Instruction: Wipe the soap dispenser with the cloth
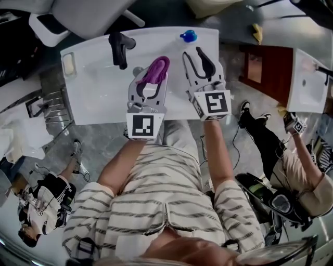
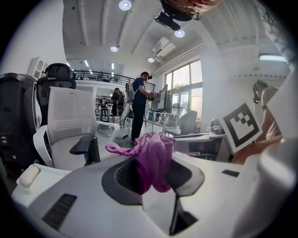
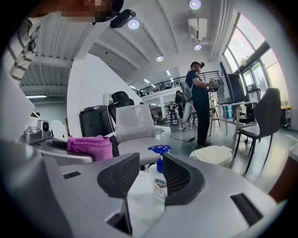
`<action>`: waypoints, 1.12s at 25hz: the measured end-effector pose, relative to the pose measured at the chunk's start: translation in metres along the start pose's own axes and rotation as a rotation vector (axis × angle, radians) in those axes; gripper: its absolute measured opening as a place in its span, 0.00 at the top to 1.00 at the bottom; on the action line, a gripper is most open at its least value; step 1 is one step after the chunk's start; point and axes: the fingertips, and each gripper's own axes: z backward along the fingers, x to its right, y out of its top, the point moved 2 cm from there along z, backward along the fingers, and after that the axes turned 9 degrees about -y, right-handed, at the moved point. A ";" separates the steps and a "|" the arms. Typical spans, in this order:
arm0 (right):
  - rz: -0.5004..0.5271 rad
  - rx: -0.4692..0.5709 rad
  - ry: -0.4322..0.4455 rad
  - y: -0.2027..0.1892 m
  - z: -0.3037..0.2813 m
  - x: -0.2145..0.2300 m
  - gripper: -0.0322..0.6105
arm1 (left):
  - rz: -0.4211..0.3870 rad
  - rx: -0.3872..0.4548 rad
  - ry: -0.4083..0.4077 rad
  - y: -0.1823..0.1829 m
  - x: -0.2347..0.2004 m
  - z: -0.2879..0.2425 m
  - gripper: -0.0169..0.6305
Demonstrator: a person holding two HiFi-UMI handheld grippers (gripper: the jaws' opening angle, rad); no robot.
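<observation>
The soap dispenser (image 1: pixel 188 36), a clear bottle with a blue pump, stands near the far edge of the white table (image 1: pixel 99 93). In the right gripper view the soap dispenser (image 3: pixel 160 179) shows through the gap between the jaws, a little beyond them. My right gripper (image 1: pixel 193 53) (image 3: pixel 148 179) is open with nothing gripped. My left gripper (image 1: pixel 151 72) (image 2: pixel 153 172) is shut on a bunched purple cloth (image 1: pixel 155 70) (image 2: pixel 156 158), held left of the dispenser. The purple cloth (image 3: pixel 91 147) also appears at the left of the right gripper view.
A black upright fitting (image 1: pixel 119 49) stands on the table's far left, with a small pale block (image 1: pixel 68 63) at the left corner. A grey office chair (image 1: pixel 88 15) sits behind the table. Other people stand at the right (image 1: pixel 291 166) and lower left (image 1: pixel 47 202).
</observation>
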 end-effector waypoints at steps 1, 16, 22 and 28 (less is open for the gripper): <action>0.009 -0.002 0.016 -0.002 -0.004 0.002 0.73 | 0.004 0.001 0.003 -0.001 0.000 -0.001 0.77; 0.090 -0.031 0.071 -0.024 -0.042 0.016 0.68 | -0.003 -0.036 0.007 -0.022 -0.004 -0.012 0.77; 0.103 -0.027 0.080 -0.029 -0.051 0.019 0.70 | 0.001 -0.042 0.008 -0.030 -0.004 -0.016 0.77; 0.129 -0.043 0.104 -0.033 -0.053 0.018 0.73 | 0.006 -0.055 0.012 -0.035 -0.007 -0.017 0.77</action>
